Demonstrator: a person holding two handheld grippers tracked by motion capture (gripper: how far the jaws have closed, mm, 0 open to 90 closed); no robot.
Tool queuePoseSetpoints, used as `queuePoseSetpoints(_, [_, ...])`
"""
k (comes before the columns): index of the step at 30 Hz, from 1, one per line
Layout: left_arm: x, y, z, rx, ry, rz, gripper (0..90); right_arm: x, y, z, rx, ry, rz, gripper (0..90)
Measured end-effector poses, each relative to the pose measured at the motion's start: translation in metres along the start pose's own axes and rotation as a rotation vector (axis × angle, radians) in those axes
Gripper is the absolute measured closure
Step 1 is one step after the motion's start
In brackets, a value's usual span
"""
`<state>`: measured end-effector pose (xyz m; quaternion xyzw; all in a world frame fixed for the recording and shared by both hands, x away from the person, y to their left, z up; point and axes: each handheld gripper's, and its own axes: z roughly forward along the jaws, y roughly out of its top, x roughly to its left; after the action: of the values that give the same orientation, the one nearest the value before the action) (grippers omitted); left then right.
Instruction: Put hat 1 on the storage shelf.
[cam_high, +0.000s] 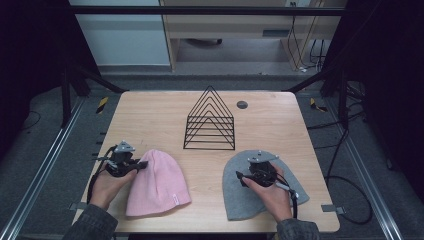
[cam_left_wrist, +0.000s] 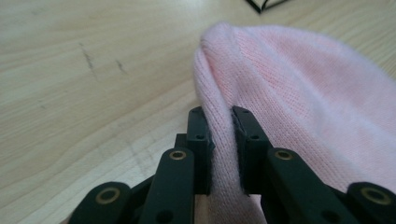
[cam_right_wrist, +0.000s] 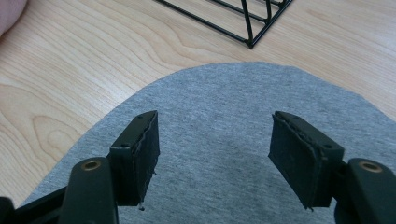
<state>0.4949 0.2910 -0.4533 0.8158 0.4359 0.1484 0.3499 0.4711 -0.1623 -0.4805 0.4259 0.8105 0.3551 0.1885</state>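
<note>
Dim, dark-edged high view — gripper views brighter, softly lit, foreground blurred.

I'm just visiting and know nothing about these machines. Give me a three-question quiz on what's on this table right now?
1. True or false: the left gripper pinches a fold of the pink hat.
2. What does the right gripper hover over? A) grey hat B) wire rack C) bare table
3. Fill in: the right gripper's fingers stand ___.

Key: 1 true; 2 A; 3 open.
</note>
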Motion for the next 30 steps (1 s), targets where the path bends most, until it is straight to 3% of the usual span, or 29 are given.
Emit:
queuePoseSetpoints(3, [-0.002, 0.002, -0.012, -0.04, 0.021, 0.01, 78.9, -0.001, 0.001, -0.001, -0.01, -0.004, 0.005, 32.9])
queuePoseSetpoints(8, [-0.016, 0.012, -0.03, -0.099, 0.048, 0.074, 79.2, -0.002, 0.001, -0.003, -0.021, -0.017, 0.004, 32.8])
queuePoseSetpoints(12, [-0.028, 0.021, -0.037, -0.117, 0.047, 0.122, 79.4, -0.001, 0.002, -0.005, -0.033, -0.026, 0.007, 32.7])
queuePoseSetpoints(13, [-0.038, 0.028, -0.043, -0.127, 0.048, 0.167, 79.4, 0.0, 0.003, -0.007, -0.041, -0.023, 0.0, 32.2])
queuePoseSetpoints(16, [-0.05, 0.038, -0.05, -0.135, 0.053, 0.232, 79.4, 0.002, 0.008, -0.01, -0.069, -0.017, 0.013, 30.6])
queuePoseSetpoints(26, [-0.069, 0.078, -0.074, -0.167, 0.032, 0.331, 79.5, 0.019, 0.041, -0.028, -0.103, 0.007, -0.085, 26.6])
queuePoseSetpoints(27, [-0.069, 0.089, -0.08, -0.176, 0.037, 0.358, 79.5, 0.022, 0.048, -0.03, -0.103, 0.021, -0.101, 25.9])
queuePoseSetpoints(30, [-0.069, 0.104, -0.088, -0.191, 0.029, 0.354, 79.5, 0.027, 0.058, -0.032, -0.108, 0.03, -0.126, 25.2])
